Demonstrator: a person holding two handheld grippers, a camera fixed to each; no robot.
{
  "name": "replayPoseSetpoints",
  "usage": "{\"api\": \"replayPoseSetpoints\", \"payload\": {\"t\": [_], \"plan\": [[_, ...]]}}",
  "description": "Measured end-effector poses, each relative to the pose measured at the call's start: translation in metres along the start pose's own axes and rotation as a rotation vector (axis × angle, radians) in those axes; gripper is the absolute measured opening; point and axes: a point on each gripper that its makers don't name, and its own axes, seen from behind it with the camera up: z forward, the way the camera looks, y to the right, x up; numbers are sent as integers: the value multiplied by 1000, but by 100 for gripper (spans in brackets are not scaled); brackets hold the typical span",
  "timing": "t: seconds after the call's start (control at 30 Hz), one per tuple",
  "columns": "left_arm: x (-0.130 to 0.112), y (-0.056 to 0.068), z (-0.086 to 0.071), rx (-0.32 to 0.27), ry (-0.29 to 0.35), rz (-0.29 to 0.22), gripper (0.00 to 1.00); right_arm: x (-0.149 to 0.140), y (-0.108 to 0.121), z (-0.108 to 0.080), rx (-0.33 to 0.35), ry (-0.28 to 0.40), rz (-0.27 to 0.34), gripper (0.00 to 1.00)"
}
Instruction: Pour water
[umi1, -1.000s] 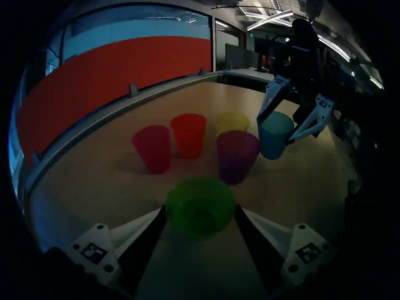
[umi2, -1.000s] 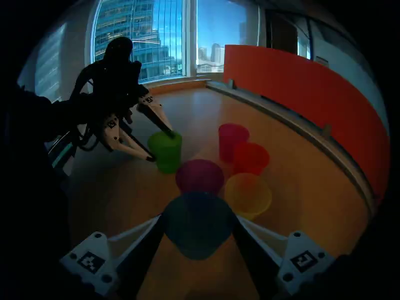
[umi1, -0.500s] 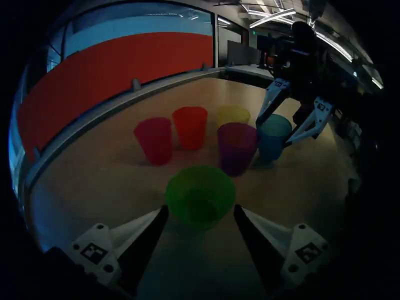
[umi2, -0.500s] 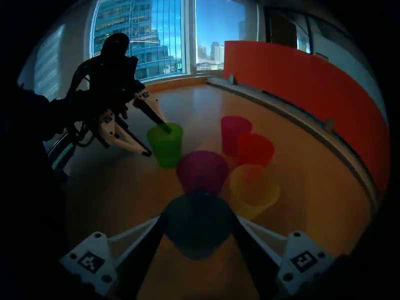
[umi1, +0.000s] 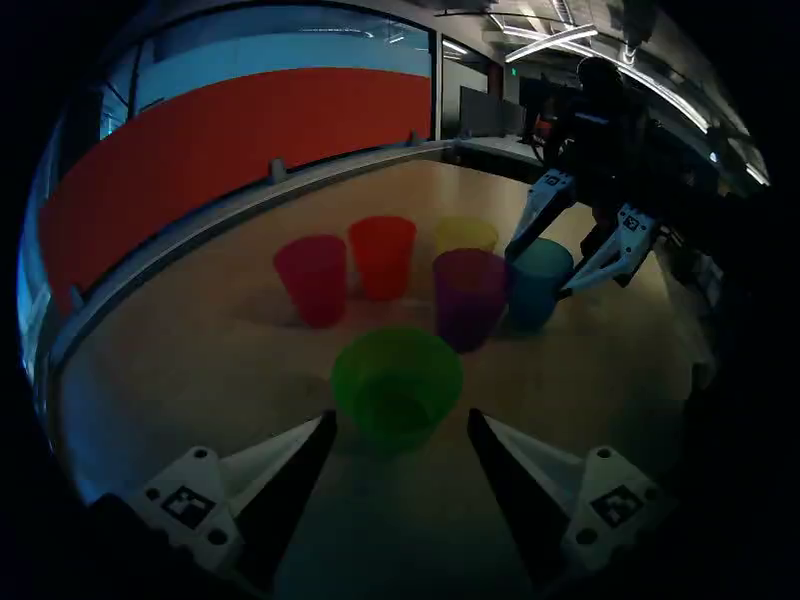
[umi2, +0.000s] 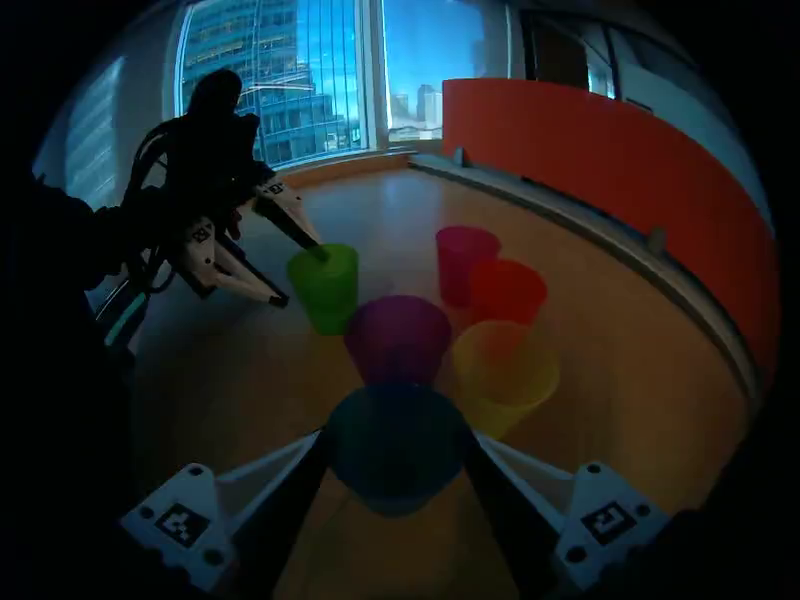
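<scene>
A green cup (umi1: 397, 385) stands on the wooden table (umi1: 190, 390) just ahead of my left gripper (umi1: 400, 413). Its fingers flank the cup with thin gaps on both sides, so they stand open. The right gripper view shows the same green cup (umi2: 323, 288) with the left gripper (umi2: 300, 275) around it. My right gripper (umi2: 397, 436) is shut on a teal cup (umi2: 397, 450). In the left gripper view the teal cup (umi1: 538, 282) sits low beside the purple cup (umi1: 470, 298), between the right gripper's (umi1: 535, 274) fingers. No water is visible.
A pink cup (umi1: 312, 280), an orange cup (umi1: 382, 255) and a yellow cup (umi1: 465, 235) stand in a cluster behind the purple one. A red wall panel (umi1: 230, 130) runs along the table's far edge. A person's dark hand (umi2: 80, 240) holds the left gripper.
The teal cup came down from a raised position to beside the purple cup. The green cup now sits farther ahead of my left fingertips, with gaps where it filled the space before.
</scene>
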Motion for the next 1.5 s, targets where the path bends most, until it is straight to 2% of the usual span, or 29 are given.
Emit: {"api": "replayPoseSetpoints", "payload": {"t": [0.53, 0.67, 0.93, 1.23, 1.5], "plan": [[1, 7, -5, 2, 12, -3, 97, -12, 0, -8, -17, -19, 13, 94], [2, 7, -7, 6, 16, -2, 97, -16, -4, -7, -13, -30, 21, 100], [2, 7, -14, 16, 29, -15, 97, -17, -8, -11, -20, -23, 35, 100], [0, 6, -26, 43, 45, -23, 97, -27, -6, -25, -62, -22, 48, 100], [3, 4, -42, 75, 86, -53, 97, -39, -2, -46, -119, -4, 79, 100]]}}
